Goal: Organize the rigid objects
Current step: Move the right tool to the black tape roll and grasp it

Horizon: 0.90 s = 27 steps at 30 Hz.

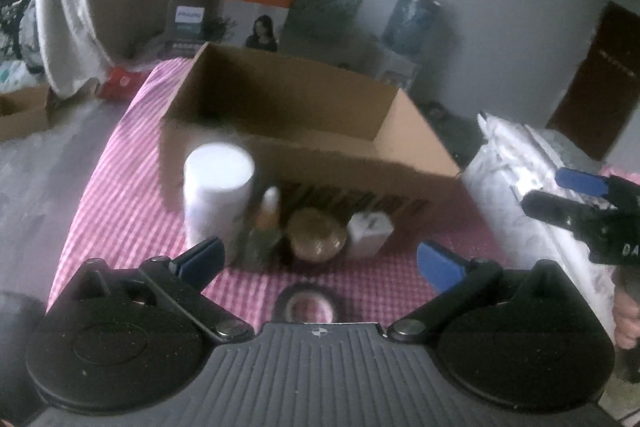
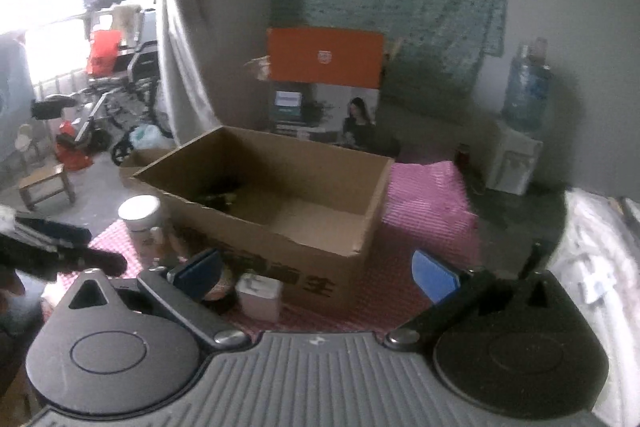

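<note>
Both hand-held grippers are standing wide with nothing between their blue pads: the left hand-held gripper point(image 1: 320, 259) is hovering over the pink-checked counter point(image 1: 120, 195), the right hand-held gripper point(image 2: 316, 271) beside it. The open cardboard box point(image 1: 288, 131) is sitting on the counter, and just in front of its near wall are lining up a white jar point(image 1: 218, 191), a small bottle point(image 1: 269, 215), a round brown lid point(image 1: 317, 235) and a white block point(image 1: 370, 233). A roll of tape point(image 1: 306, 307) is lying nearest the left jaws.
</note>
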### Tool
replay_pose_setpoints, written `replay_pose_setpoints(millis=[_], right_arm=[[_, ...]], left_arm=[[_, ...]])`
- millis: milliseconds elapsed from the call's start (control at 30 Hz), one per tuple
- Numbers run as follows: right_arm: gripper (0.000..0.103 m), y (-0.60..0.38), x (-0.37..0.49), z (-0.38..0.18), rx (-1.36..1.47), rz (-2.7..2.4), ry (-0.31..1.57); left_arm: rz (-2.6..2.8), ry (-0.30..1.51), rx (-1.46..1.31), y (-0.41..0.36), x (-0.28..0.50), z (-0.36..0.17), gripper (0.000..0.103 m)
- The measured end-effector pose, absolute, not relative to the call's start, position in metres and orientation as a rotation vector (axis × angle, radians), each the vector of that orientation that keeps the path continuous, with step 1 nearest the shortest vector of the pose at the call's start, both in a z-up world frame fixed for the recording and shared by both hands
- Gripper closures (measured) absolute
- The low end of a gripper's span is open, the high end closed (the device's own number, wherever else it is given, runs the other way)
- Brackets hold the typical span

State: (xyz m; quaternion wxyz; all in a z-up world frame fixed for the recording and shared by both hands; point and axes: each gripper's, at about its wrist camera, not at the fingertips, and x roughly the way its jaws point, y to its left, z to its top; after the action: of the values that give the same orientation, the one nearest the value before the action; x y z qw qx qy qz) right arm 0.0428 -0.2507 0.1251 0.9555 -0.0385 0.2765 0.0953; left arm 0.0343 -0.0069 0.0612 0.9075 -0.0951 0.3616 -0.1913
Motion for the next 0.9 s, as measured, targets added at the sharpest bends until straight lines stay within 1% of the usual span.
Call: replay_pose_setpoints(millis=[100, 267, 533, 600, 667, 700, 733, 767, 833, 900], right_arm=[[0.000, -0.242, 0.047, 0.114, -0.048, 0.285, 0.568], [0.000, -0.236, 0.057, 0.093, 0.108, 0.405, 0.634], [0.000, -0.219, 0.072, 0.052, 0.139, 0.435, 0.757], [0.003, -0.213, 0.076, 0.042, 0.128, 0.443, 0.789], [0.012, -0.206, 0.081, 0.032, 0.119, 0.452, 0.831], [0.016, -0.204, 0.085, 0.027, 0.117, 0.461, 0.853], [0.026, -0.201, 0.087, 0.022, 0.117, 0.469, 0.875], [0.034, -0.197, 0.091, 0.017, 0.115, 0.479, 0.903], [0.041, -0.193, 0.096, 0.009, 0.113, 0.501, 0.941], [0.044, -0.189, 0.099, 0.004, 0.107, 0.517, 0.969]], left_arm=[[-0.367, 0.740, -0.184, -0.002, 0.027, 0.051, 0.000], [-0.320, 0.753, -0.086, -0.013, 0.028, 0.027, 0.000], [-0.402, 0.802, 0.055, -0.039, 0.032, -0.006, 0.001], [-0.419, 0.813, 0.084, -0.045, 0.032, -0.012, 0.002], [-0.426, 0.829, 0.095, -0.048, 0.032, -0.018, 0.006], [-0.428, 0.840, 0.094, -0.048, 0.033, -0.021, 0.009], [-0.429, 0.848, 0.094, -0.049, 0.033, -0.023, 0.014], [-0.431, 0.855, 0.097, -0.050, 0.034, -0.026, 0.016], [-0.436, 0.867, 0.110, -0.051, 0.034, -0.029, 0.025], [-0.435, 0.871, 0.119, -0.051, 0.035, -0.030, 0.029]])
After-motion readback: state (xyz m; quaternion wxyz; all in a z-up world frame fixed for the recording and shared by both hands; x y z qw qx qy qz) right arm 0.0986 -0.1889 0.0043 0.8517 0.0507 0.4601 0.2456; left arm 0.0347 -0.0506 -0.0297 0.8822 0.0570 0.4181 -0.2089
